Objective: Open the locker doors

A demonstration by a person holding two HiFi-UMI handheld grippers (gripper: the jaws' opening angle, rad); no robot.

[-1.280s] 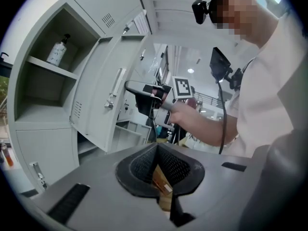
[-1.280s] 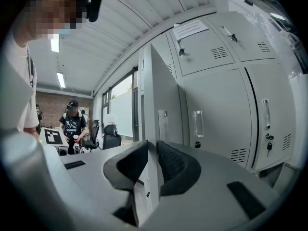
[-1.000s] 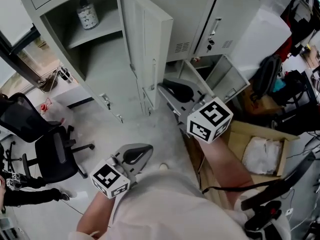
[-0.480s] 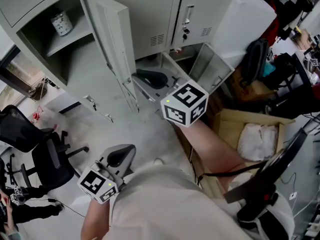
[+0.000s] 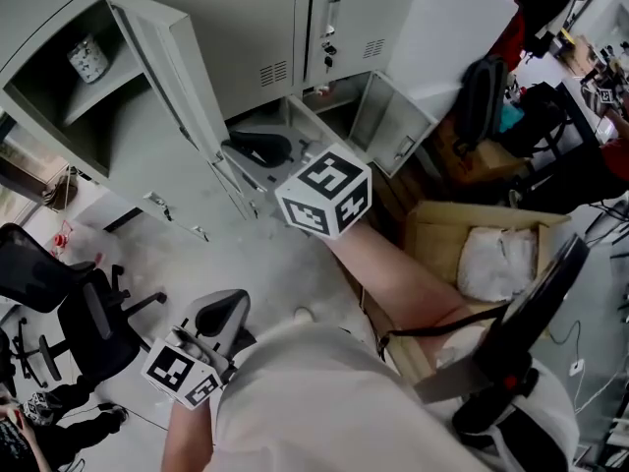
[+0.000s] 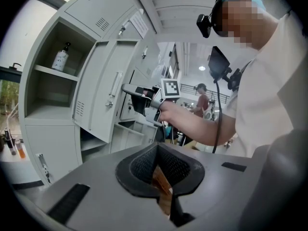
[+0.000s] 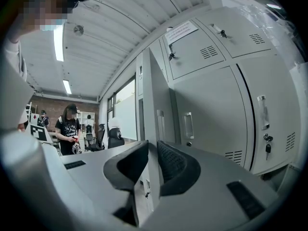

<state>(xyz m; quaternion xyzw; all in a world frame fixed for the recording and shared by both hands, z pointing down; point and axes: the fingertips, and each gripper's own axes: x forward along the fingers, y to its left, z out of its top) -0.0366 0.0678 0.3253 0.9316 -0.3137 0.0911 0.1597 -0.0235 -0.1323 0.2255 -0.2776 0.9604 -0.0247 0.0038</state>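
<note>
Grey steel lockers fill the upper part of the head view. One tall locker door (image 5: pixel 172 67) at the upper left stands wide open, with a bottle (image 5: pixel 88 59) on the shelf behind it. A small lower door (image 5: pixel 393 121) near the centre hangs open too. The right tongs (image 5: pixel 254 147) are closed onto the free edge of the tall door, which sits between the jaws. The left tongs (image 5: pixel 218 315), at the lower left, are pressed together and hold nothing. The neighbouring tall door (image 5: pixel 339 28) and the small upper doors (image 7: pixel 197 49) are shut, so I judge the task about half done.
</note>
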